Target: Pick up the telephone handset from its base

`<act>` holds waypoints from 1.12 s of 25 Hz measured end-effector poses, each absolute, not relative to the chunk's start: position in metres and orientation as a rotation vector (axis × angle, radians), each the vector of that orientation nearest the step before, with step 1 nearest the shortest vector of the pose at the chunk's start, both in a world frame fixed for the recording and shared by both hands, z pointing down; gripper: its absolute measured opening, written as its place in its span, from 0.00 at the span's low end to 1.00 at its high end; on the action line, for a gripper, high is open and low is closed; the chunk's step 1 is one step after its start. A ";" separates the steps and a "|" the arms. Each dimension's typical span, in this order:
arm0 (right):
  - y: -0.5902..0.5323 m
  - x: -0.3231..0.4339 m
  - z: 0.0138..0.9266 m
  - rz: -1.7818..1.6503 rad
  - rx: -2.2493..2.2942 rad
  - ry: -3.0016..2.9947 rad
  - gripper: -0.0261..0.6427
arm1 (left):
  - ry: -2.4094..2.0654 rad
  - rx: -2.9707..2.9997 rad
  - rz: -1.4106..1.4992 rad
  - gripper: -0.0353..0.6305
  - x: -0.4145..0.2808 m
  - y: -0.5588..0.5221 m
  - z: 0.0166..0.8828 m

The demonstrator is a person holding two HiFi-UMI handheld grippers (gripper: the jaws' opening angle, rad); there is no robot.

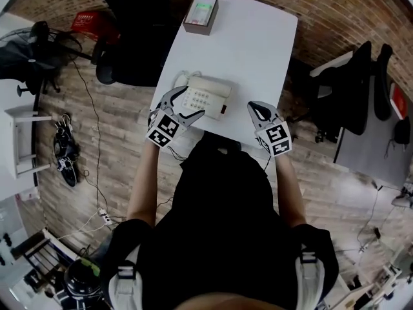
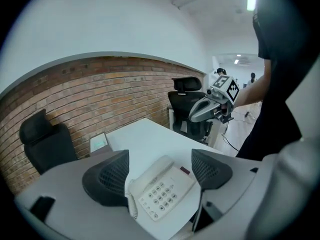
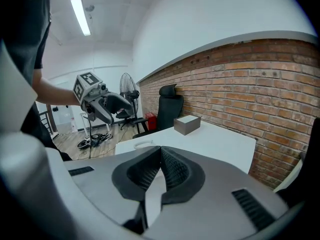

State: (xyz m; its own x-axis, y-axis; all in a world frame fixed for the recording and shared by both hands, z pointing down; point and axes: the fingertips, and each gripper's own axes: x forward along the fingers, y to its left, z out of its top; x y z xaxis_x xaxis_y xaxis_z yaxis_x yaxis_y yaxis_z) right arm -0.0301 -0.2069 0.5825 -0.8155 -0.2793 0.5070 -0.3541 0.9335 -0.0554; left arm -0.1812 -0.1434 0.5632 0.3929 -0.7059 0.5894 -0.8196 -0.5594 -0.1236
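Note:
A cream telephone (image 1: 208,99) sits at the near edge of the white table (image 1: 258,50), its handset (image 1: 210,84) resting on the base. In the left gripper view the handset (image 2: 150,171) lies along the left side of the keypad (image 2: 161,198), with a coiled cord at its near end. My left gripper (image 1: 184,105) hovers at the phone's near left corner, open, jaws wide, nothing between the pads; the phone shows through the gap (image 2: 159,173). My right gripper (image 1: 261,112) is shut and empty, to the right of the phone, its jaws meeting at the tip (image 3: 160,164).
A grey box (image 1: 201,15) with a green top stands at the table's far end. A black office chair (image 1: 129,37) stands left of the table, and more chairs (image 1: 361,95) to the right. Cables and shoes lie on the wooden floor at left.

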 end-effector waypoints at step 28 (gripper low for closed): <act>-0.235 -0.040 0.602 0.293 0.769 -2.446 0.04 | -0.679 2.575 1.210 0.65 -0.205 -0.198 0.684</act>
